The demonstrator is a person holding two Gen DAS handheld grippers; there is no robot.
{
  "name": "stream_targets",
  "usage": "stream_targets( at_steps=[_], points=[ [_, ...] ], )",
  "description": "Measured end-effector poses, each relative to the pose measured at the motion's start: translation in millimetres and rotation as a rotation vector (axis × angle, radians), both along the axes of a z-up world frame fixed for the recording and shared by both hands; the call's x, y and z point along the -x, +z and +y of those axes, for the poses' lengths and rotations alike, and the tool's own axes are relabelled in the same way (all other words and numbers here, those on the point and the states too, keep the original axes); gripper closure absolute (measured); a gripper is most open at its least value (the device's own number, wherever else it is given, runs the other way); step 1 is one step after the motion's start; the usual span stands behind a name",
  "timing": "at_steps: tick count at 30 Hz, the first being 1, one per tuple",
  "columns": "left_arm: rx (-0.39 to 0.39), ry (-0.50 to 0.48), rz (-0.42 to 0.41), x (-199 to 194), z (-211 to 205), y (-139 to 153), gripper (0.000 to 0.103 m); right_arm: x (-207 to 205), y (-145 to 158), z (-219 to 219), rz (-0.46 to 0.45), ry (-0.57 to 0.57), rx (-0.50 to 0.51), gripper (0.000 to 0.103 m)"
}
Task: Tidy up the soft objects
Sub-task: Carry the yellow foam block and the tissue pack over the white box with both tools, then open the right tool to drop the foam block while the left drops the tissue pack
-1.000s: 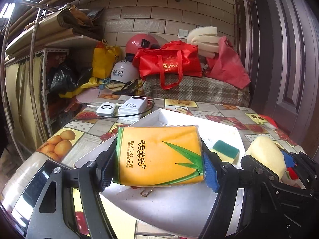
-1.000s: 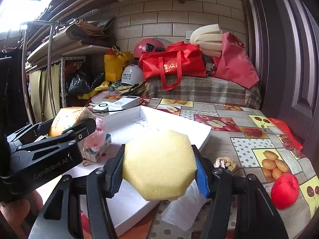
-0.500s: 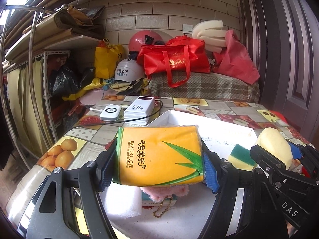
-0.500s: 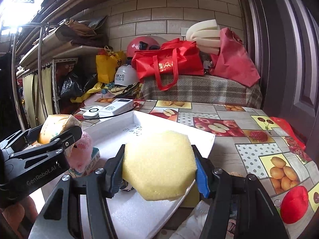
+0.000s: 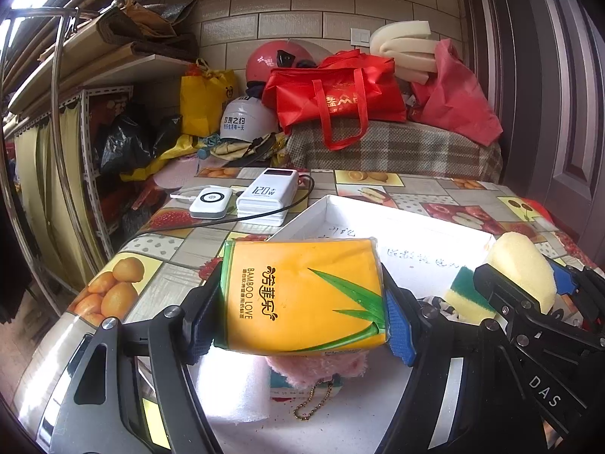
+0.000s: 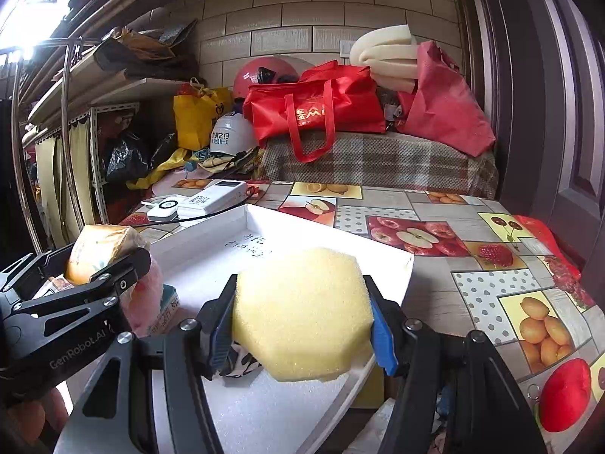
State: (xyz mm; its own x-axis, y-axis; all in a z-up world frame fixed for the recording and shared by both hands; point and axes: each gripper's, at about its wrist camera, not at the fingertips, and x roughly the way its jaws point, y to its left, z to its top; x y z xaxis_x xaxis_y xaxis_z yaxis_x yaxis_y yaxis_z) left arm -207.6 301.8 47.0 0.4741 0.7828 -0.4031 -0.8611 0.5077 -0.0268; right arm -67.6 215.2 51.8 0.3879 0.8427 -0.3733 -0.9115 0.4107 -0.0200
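Observation:
My left gripper point(image 5: 300, 312) is shut on an orange tissue pack point(image 5: 302, 295) and holds it above the near left part of a white foam tray point(image 5: 397, 223). My right gripper point(image 6: 300, 323) is shut on a yellow sponge point(image 6: 302, 310) over the tray's near right part point(image 6: 332, 234). Under the tissue pack lie a pink fluffy toy point(image 5: 317, 367) with a gold chain and a small teal box point(image 5: 280, 384). A green-and-yellow scrub sponge point(image 5: 463, 291) lies in the tray between the grippers. A black-and-white cloth point(image 6: 242, 359) shows under the yellow sponge.
Two white power banks point(image 5: 264, 195) with a black cable lie on the fruit-pattern tablecloth point(image 6: 491, 265) behind the tray. Red bags point(image 5: 332, 90), helmets and foam rolls pile up at the back. A metal rack point(image 5: 56, 151) stands at the left, a door at the right.
Both grippers have moved back toward the tray's near edge with their loads still held. The pink toy, chain and teal box have come into view under the tissue pack.

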Motion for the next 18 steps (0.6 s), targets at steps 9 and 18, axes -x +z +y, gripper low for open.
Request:
stream_targets(
  at_steps=[9, 18],
  points=[
    [0.058, 0.046, 0.001, 3.6, 10.9, -4.4, 0.014, -4.0, -2.4, 4.8, 0.009, -0.031, 0.033, 0.015],
    [0.021, 0.079, -0.038, 12.1, 4.0, -0.8, 0.01, 4.1, 2.1, -4.3, -0.035, -0.041, -0.019, 0.0]
  ],
)
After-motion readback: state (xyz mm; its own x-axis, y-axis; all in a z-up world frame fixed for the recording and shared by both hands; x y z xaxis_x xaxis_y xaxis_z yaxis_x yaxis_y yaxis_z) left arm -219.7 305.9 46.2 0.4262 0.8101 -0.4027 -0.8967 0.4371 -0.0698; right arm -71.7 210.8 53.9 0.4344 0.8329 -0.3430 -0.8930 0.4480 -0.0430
